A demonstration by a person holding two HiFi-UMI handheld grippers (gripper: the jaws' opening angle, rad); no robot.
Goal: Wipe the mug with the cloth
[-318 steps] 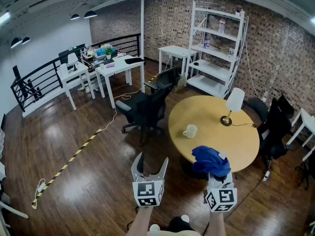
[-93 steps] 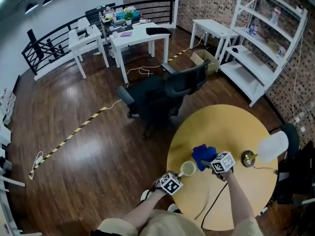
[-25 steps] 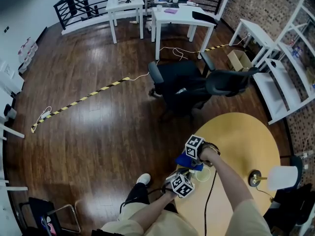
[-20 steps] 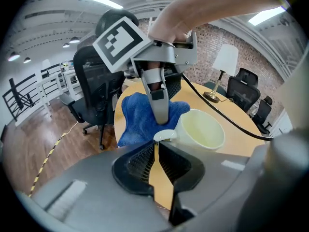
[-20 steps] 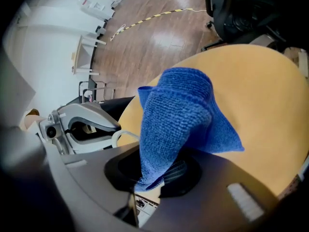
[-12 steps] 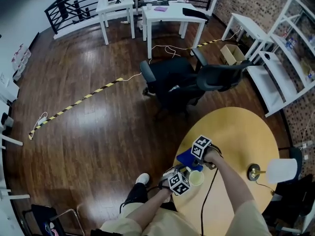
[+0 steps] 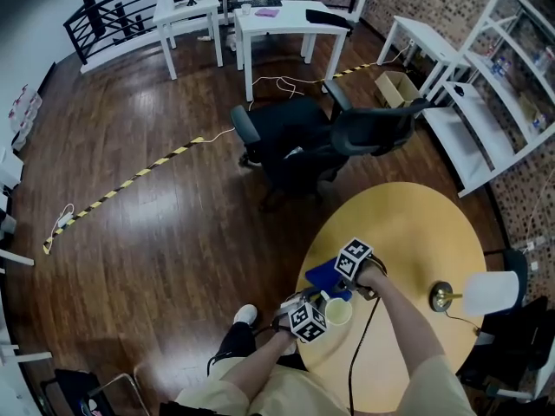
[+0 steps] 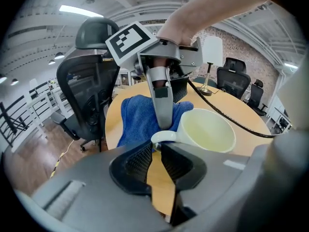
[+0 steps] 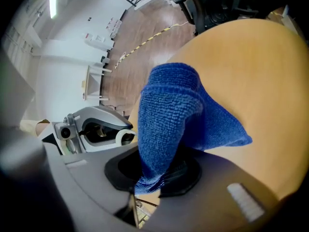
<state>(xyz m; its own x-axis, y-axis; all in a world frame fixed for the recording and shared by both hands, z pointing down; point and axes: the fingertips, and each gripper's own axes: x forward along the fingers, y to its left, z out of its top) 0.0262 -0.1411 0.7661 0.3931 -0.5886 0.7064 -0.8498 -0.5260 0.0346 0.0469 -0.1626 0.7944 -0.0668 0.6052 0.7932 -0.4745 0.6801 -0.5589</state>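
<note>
The left gripper point(image 8: 154, 151) slants down from the person's forearm, its ribbed black pads clenched on the curved handle of the mug point(image 8: 207, 133); the mug is glossy, cream and round-mouthed, at the near edge of the round yellow table point(image 7: 416, 232); just beside it the cloth point(image 9: 176, 105), blue nubbly terry, drapes onto the tabletop, one fold pinched fast in the right gripper point(image 9: 153, 173), which tilts steeply down; each gripper's cube bears black-and-white square markers.

Your grey plastic left gripper point(image 8: 155, 151) and right gripper point(image 9: 153, 180) bear black ribbed pads point(image 8: 137, 161) and black-and-white marker cubes point(image 7: 353, 259). A black cable point(image 8: 231, 120) leaves the right one. You wear khaki clothes point(image 7: 260, 399).
</note>
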